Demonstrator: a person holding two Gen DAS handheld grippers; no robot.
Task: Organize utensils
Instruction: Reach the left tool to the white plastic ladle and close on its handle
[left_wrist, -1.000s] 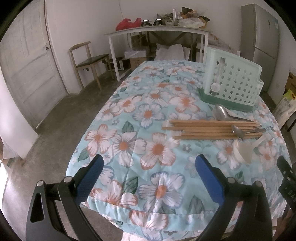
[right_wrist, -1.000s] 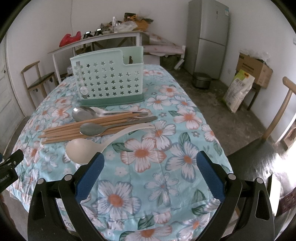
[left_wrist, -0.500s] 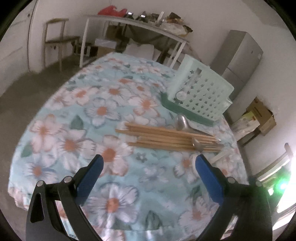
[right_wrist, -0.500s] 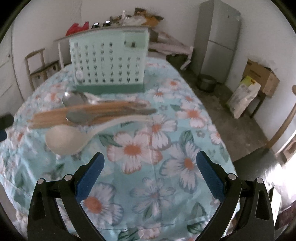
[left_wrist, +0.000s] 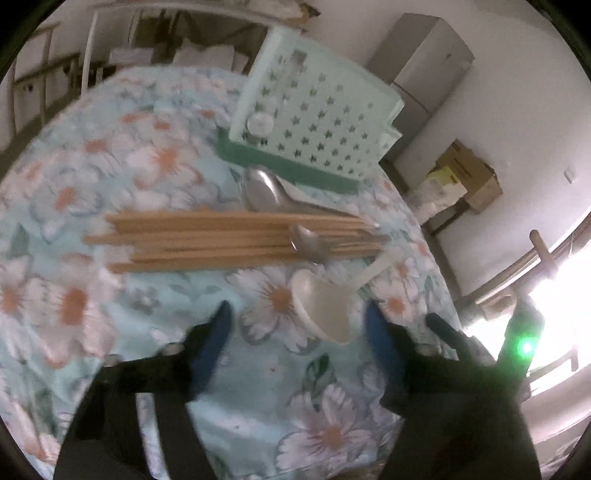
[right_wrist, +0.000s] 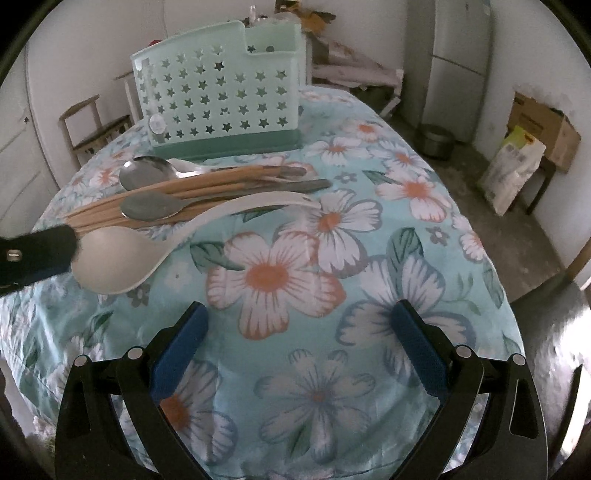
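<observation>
A white ladle (left_wrist: 325, 306) (right_wrist: 110, 262) lies on the flowered tablecloth (right_wrist: 280, 280), its bowl near me. Behind it lie several wooden chopsticks (left_wrist: 221, 240) (right_wrist: 177, 192), a small metal spoon (left_wrist: 310, 242) (right_wrist: 151, 208) on top of them and a large metal spoon (left_wrist: 262, 188) (right_wrist: 147, 175). A mint holder with star holes (left_wrist: 314, 122) (right_wrist: 221, 99) stands upright further back. My left gripper (left_wrist: 297, 332) is closing, with the ladle's bowl between its fingers, the pads clear of it. My right gripper (right_wrist: 301, 343) hangs open over bare cloth, right of the ladle.
A grey fridge (left_wrist: 424, 74) (right_wrist: 461, 55) stands at the back right. A cardboard box (right_wrist: 543, 129), a bag and a metal pot (right_wrist: 437, 140) sit on the floor to the right. A wooden chair (right_wrist: 92, 122) is at the far left. The table's right edge drops off close by.
The left gripper swung right and tipped down over the ladle's bowl, and its jaws narrowed. The right gripper sank closer to the cloth, still wide open.
</observation>
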